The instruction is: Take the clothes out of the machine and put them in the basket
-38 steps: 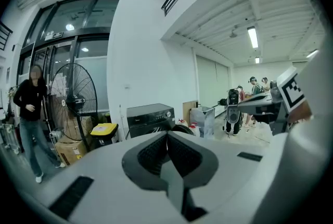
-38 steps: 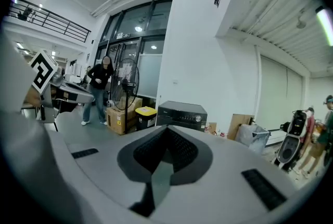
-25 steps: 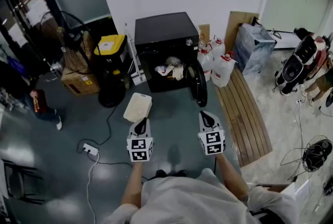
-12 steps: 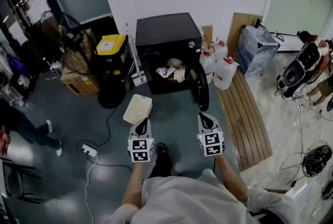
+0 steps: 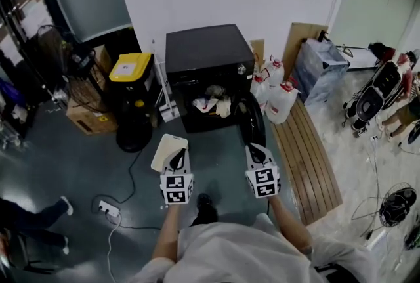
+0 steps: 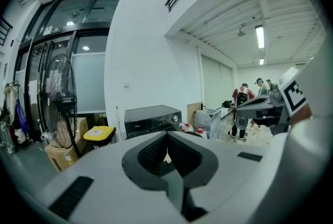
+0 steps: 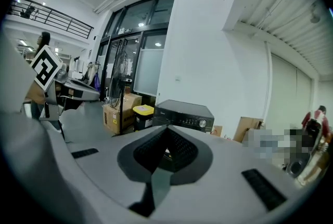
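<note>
The black machine (image 5: 209, 52) stands against the white wall with its round door (image 5: 253, 119) swung open to the right. Light-coloured clothes (image 5: 214, 103) lie in its drum. A white basket (image 5: 168, 150) sits on the floor in front of it, slightly to the left. My left gripper (image 5: 177, 159) hovers just over the basket's near edge, shut and empty. My right gripper (image 5: 256, 153) is level with it, near the door's lower edge, also shut and empty. Both point at the machine (image 6: 151, 118) (image 7: 184, 112), well short of it.
A yellow-lidded bin (image 5: 133, 69), a cardboard box (image 5: 88, 120) and a standing fan (image 5: 62, 52) are left of the machine. Water jugs (image 5: 281, 95) and wooden planks (image 5: 308, 144) lie to the right. A power strip (image 5: 107, 208) with its cable trails across the floor at left.
Both grippers and the camera have moved forward toward the machine; the left gripper now overlaps the basket's near edge. A person at the left has walked off toward the lower left.
</note>
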A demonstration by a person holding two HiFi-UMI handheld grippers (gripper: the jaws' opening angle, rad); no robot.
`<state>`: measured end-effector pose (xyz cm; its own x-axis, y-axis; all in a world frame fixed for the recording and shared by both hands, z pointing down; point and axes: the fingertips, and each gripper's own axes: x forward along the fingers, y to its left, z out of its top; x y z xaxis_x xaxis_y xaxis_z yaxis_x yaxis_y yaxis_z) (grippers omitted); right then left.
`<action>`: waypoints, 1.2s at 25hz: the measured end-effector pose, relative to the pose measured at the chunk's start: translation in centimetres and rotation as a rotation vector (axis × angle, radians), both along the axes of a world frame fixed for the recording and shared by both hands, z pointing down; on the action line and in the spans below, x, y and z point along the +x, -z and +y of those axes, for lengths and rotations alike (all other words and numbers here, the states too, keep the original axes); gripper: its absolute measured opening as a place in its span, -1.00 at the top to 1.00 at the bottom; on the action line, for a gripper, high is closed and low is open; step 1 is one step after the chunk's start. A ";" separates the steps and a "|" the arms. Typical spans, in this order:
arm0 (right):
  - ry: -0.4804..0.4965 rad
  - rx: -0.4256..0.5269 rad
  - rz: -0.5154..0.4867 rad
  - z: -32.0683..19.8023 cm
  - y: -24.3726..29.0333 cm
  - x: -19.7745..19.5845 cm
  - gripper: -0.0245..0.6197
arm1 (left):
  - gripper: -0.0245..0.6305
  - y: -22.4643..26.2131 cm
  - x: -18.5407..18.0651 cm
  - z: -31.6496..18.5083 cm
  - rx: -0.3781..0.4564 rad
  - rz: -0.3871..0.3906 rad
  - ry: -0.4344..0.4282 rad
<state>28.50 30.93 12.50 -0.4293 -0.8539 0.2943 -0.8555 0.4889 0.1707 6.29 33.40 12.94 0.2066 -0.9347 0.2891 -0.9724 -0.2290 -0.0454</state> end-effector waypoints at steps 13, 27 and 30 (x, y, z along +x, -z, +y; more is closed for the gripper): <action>-0.080 -0.006 0.008 -14.1 1.4 -6.4 0.85 | 0.86 1.4 -7.0 -16.3 0.014 -0.003 -0.085; -0.120 -0.072 0.022 -19.7 -1.2 -6.6 0.85 | 0.86 0.4 -8.1 -24.5 -0.024 -0.029 -0.143; -0.116 -0.096 0.015 -20.0 -2.2 -6.2 0.85 | 0.86 -0.1 -7.4 -24.8 -0.037 -0.033 -0.146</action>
